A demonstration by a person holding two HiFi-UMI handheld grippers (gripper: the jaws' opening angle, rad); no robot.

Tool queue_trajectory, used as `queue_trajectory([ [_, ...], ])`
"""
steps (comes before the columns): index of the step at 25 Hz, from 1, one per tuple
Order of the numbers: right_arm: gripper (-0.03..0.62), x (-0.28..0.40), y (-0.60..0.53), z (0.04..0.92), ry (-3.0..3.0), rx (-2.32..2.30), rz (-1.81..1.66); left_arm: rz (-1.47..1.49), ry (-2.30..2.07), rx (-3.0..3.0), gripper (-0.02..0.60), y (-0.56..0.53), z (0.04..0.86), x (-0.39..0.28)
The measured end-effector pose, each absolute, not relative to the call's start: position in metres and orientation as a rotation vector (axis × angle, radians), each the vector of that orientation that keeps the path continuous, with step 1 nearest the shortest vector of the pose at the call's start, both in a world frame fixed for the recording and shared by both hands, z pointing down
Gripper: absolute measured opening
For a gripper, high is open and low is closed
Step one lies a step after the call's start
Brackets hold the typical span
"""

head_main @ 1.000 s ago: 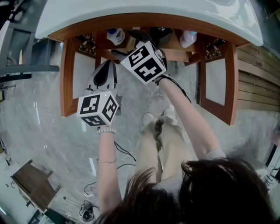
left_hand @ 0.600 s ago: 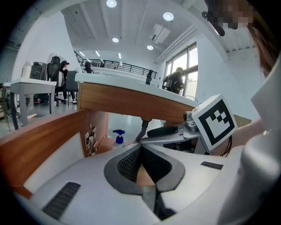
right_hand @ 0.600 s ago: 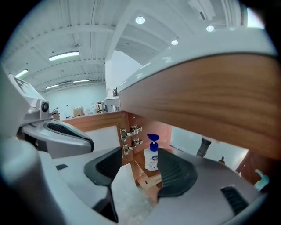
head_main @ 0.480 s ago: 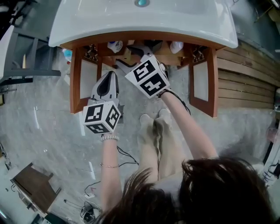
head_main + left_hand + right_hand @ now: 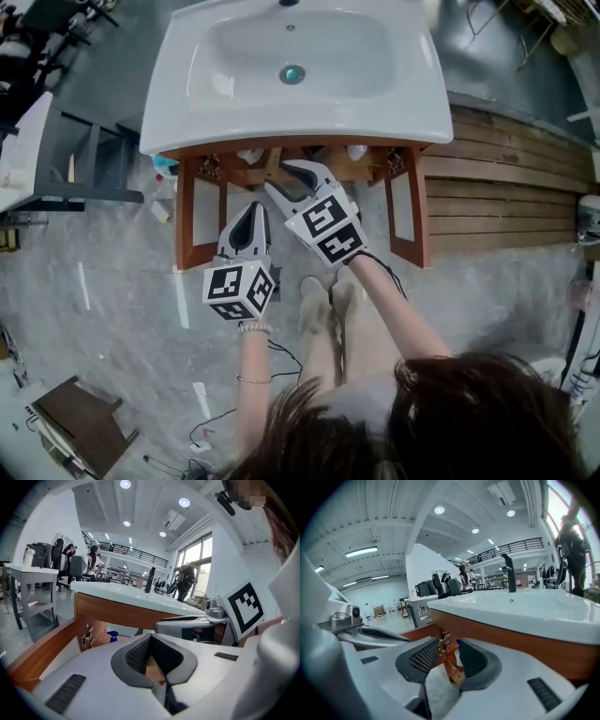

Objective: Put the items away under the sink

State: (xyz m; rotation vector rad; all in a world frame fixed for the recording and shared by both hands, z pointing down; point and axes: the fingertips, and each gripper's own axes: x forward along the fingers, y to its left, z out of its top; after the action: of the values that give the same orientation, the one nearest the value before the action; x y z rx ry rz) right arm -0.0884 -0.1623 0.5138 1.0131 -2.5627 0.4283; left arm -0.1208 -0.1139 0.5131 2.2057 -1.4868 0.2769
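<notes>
A white sink (image 5: 300, 70) tops a wooden cabinet (image 5: 281, 173) whose two doors, left (image 5: 192, 211) and right (image 5: 405, 211), stand open. Inside, under the rim, I see a white bottle (image 5: 251, 155) and another white container (image 5: 356, 151), both mostly hidden. My left gripper (image 5: 253, 208) (image 5: 151, 637) hangs before the left door, fingertips together, holding nothing. My right gripper (image 5: 277, 174) (image 5: 447, 646) is at the cabinet's mouth just below the sink's edge; its jaws have just been closing, a gap still shows between the pads, and nothing is in it.
A blue-topped bottle (image 5: 161, 165) stands on the floor outside the left door. A grey metal table (image 5: 84, 159) is at the left, wooden slats (image 5: 506, 187) at the right. My feet (image 5: 323, 292) are on the marble floor, cables (image 5: 225, 412) trail behind.
Both grippers have risen and drawn back from the cabinet shelf. The right jaws have narrowed. The head view has lifted, so the whole sink basin now shows.
</notes>
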Motion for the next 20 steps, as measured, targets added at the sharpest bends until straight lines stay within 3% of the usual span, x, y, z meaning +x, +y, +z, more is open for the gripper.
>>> queue_trajectory([
  [13,0.062,-0.050,-0.138,0.432,-2.590,1.173,0.479,0.212,-1.461,2.267,0.000,-0.099,0.433,-0.089],
  [20,0.042,-0.041,-0.121,0.393,-2.634,1.194,0.479,0.172,-1.450,2.325,0.000,-0.089,0.393,-0.075],
])
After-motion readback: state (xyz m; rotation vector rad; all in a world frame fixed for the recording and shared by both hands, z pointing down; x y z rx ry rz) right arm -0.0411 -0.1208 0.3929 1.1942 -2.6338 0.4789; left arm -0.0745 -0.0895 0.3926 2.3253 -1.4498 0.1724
